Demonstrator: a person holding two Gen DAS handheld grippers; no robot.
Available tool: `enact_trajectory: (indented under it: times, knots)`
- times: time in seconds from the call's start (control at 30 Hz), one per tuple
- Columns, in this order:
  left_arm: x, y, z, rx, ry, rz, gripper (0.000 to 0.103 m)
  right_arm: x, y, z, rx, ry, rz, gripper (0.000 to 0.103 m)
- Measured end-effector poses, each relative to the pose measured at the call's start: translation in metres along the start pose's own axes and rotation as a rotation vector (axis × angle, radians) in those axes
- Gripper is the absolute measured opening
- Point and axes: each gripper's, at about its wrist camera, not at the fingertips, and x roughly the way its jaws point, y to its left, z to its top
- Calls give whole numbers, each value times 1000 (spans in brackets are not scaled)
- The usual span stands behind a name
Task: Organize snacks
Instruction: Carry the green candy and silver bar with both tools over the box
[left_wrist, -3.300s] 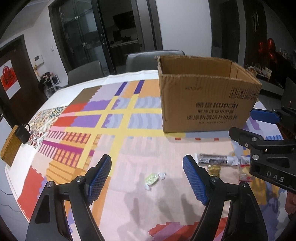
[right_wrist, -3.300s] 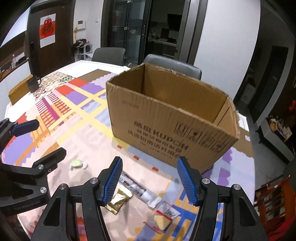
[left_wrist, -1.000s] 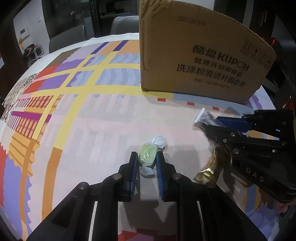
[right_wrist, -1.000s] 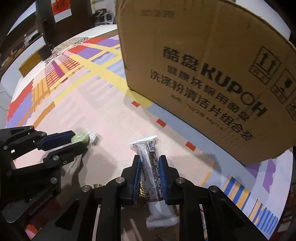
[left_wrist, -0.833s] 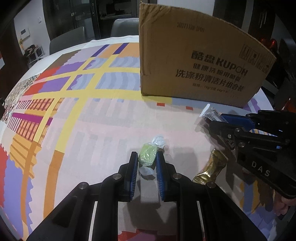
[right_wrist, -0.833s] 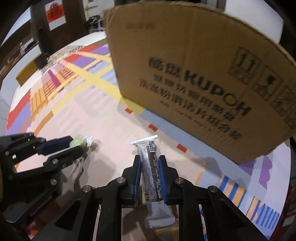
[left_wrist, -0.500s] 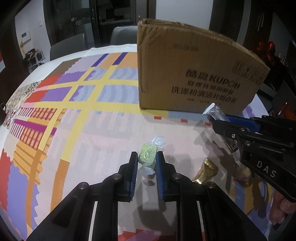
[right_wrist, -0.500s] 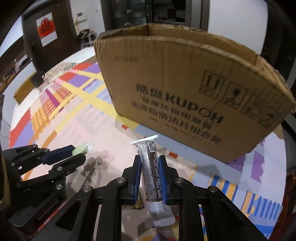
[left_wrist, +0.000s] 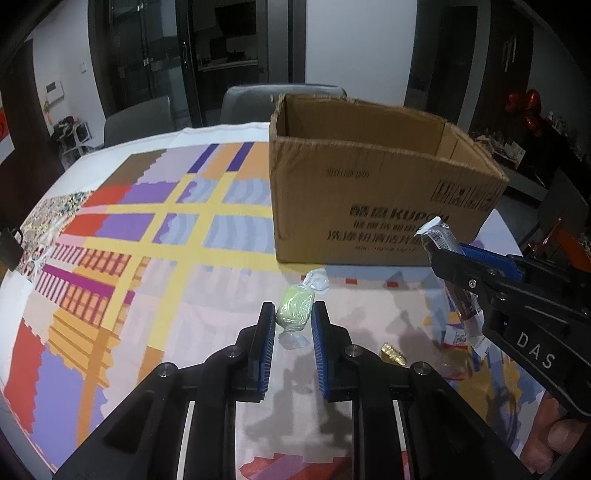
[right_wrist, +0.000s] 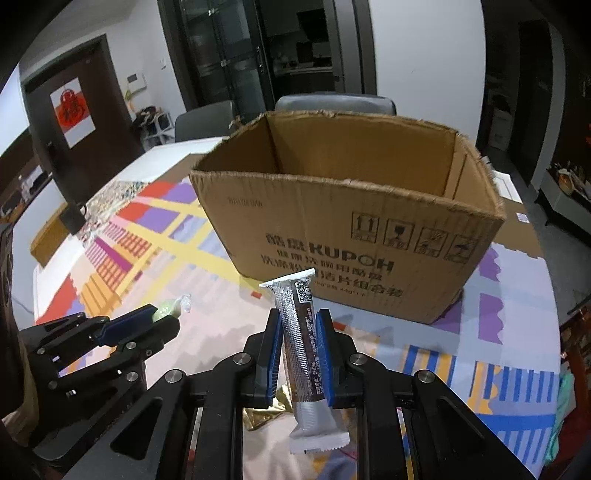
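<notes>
My left gripper (left_wrist: 293, 314) is shut on a green wrapped candy (left_wrist: 295, 309) and holds it above the tablecloth. My right gripper (right_wrist: 297, 321) is shut on a long silver and brown snack bar (right_wrist: 298, 332), which stands upright between the blue pads. In the left wrist view the snack bar (left_wrist: 439, 240) and the right gripper (left_wrist: 448, 254) show at the right. In the right wrist view the candy (right_wrist: 168, 307) and the left gripper (right_wrist: 162, 315) show at lower left. An open brown cardboard box (left_wrist: 369, 195) (right_wrist: 351, 236) stands beyond both grippers; its inside looks empty where visible.
A gold wrapped sweet (left_wrist: 393, 353) and a red and white packet (left_wrist: 456, 338) lie on the patterned tablecloth (left_wrist: 147, 258) below the right gripper. Grey chairs (right_wrist: 332, 103) stand behind the table. A wicker basket (right_wrist: 50, 236) sits at the far left edge.
Both grippers have risen off the table, carrying the candy and the snack bar. The box top and its inside have come into view. The gold sweet stayed on the cloth.
</notes>
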Motion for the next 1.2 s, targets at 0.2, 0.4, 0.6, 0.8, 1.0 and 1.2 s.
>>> enact_trajectory:
  times: [0.2, 0.4, 0.6, 0.8, 1.0, 1.2]
  knots:
    - [-13, -2, 11, 6, -26, -1, 21, -17, -2, 5, 13, -32, -20, 20]
    - [-24, -6, 23, 12, -53, -3, 21, -35, -3, 13, 22, -71, -41, 20]
    - [-34, -9, 37, 24, -88, -7, 21, -48, -5, 23, 34, -109, -60, 20]
    - [-43, -12, 51, 25, -118, -24, 21, -65, -6, 33, 31, -145, -78, 20]
    - [-53, -16, 67, 35, -154, -40, 21, -80, -7, 46, 25, -184, -100, 20]
    - [-59, -18, 83, 38, -187, -64, 21, -92, -8, 59, 26, -216, -116, 20]
